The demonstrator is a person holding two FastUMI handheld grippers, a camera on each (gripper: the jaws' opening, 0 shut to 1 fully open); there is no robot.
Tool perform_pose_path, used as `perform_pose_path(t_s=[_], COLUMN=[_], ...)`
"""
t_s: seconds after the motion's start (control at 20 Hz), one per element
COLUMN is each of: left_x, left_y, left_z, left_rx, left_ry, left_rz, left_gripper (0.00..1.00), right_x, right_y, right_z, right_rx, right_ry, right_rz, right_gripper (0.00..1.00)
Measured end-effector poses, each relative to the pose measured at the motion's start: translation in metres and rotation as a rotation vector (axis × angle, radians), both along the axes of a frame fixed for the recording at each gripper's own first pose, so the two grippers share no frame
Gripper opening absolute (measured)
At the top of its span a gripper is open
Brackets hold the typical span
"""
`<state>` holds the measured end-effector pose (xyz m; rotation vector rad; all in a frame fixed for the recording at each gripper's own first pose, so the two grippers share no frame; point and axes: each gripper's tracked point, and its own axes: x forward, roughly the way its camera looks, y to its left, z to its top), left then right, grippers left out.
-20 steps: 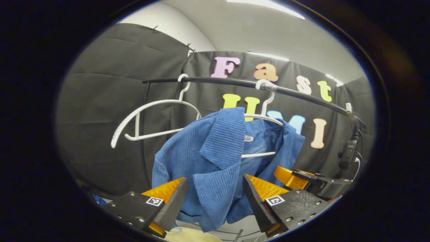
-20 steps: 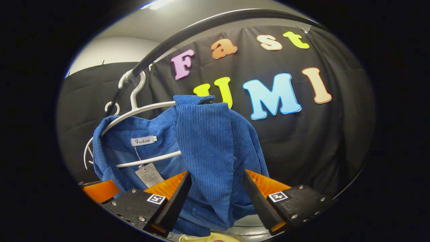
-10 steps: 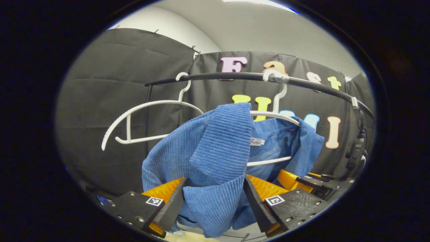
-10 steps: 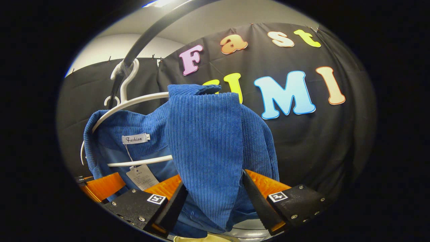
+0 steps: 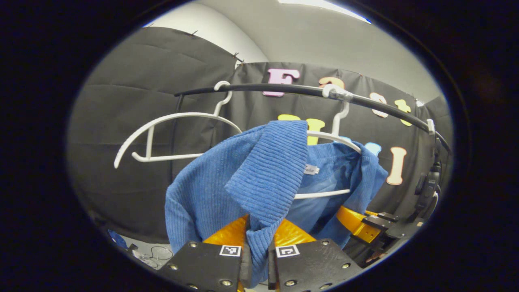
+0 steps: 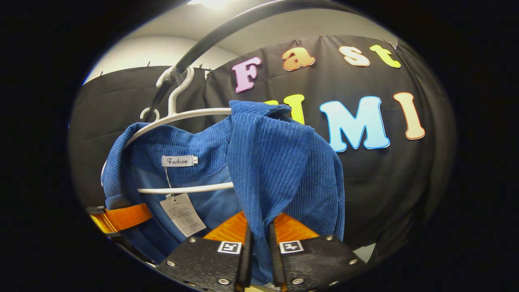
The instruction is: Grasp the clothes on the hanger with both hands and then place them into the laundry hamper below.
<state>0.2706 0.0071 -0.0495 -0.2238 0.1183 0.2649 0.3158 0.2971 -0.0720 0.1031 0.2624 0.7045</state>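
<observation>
Each claw, left claw (image 5: 258, 259) and right claw (image 6: 258, 251), has just clamped a front edge of the blue corduroy jacket (image 5: 243, 178) below the white hanger (image 5: 336, 138), so lifting it off comes next.

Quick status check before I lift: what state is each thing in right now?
left gripper: shut on the blue garment.
right gripper: shut on the blue garment.
blue garment: draped on its white hanger, pinched at both front edges.
white hanger: hooked on the black rail.
spare hanger: hooked on the rail, bare.
</observation>
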Motion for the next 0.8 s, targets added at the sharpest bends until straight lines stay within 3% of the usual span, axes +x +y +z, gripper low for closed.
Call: perform_pose_path(t_s=[0.05,0.15,0.2,0.25,0.8], left_x=[-0.002,-0.007,-0.004,-0.010,-0.033], left_y=[-0.002,0.007,0.000,-0.001,0.005], left_z=[0.002,0.006,0.003,0.004,0.033], left_rx=[-0.023,-0.040,-0.073,-0.090,-0.052], left_ry=[-0.013,-0.031,-0.046,-0.051,-0.116], left_rz=[-0.011,0.014,-0.022,-0.020,-0.027], left_gripper=[0.17,0.16,0.03,0.02,0.03], right_x=[-0.002,-0.006,-0.009,-0.010,-0.005], right_y=[-0.002,0.003,0.005,0.002,-0.021], right_z=[0.002,0.006,0.006,0.009,0.029], right_rx=[0.005,0.031,0.051,0.065,0.078], right_ry=[-0.005,0.003,0.009,0.010,-0.069], right_rz=[-0.002,0.027,0.047,0.060,0.034], right_gripper=[0.09,0.04,0.02,0.00,0.00])
